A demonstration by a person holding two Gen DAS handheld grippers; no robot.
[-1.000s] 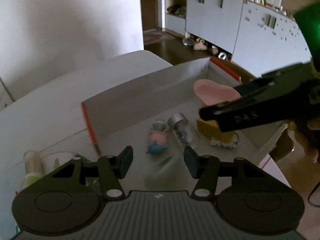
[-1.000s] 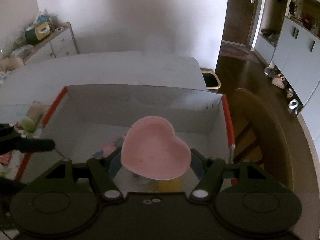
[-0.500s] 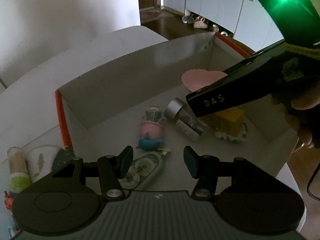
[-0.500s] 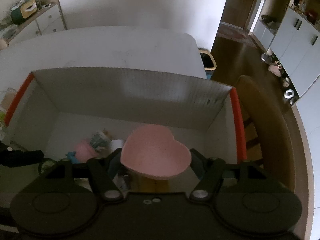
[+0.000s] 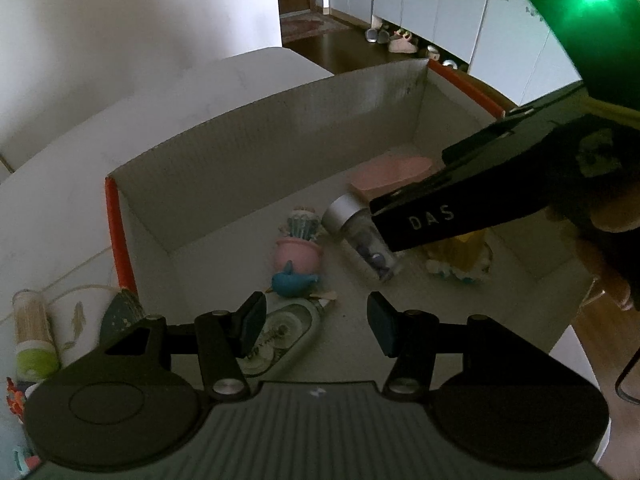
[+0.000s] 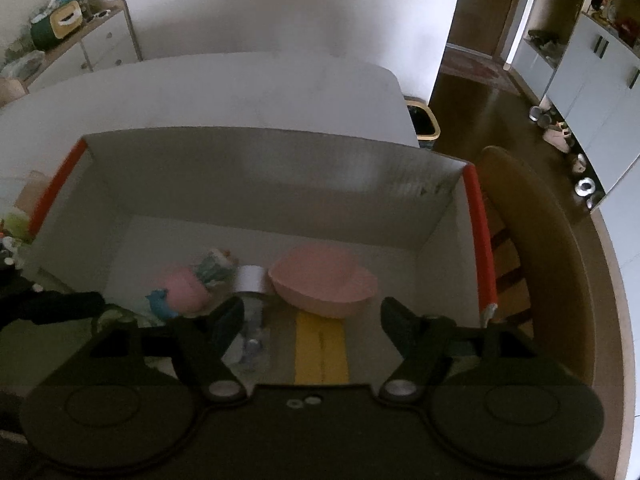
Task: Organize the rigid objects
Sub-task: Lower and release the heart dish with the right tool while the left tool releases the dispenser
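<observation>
Pink bowl (image 6: 324,286): down in white box (image 6: 256,168), just ahead of right gripper (image 6: 312,316).

Sits on box floor toward right wall, past tips, touching neither finger; wide axis across the jaw gap; yellow block (image 6: 321,354) below it, nearer camera. Right jaws opening, nothing between pads. Judged next: lift right gripper straight up and out, clear of rim. Left gripper (image 5: 316,322) part open, empty, over tape dispenser (image 5: 280,334) at box's near-left; farther from bowl than right. Jar (image 5: 360,236) and pink toy (image 5: 298,254) lie between.
</observation>
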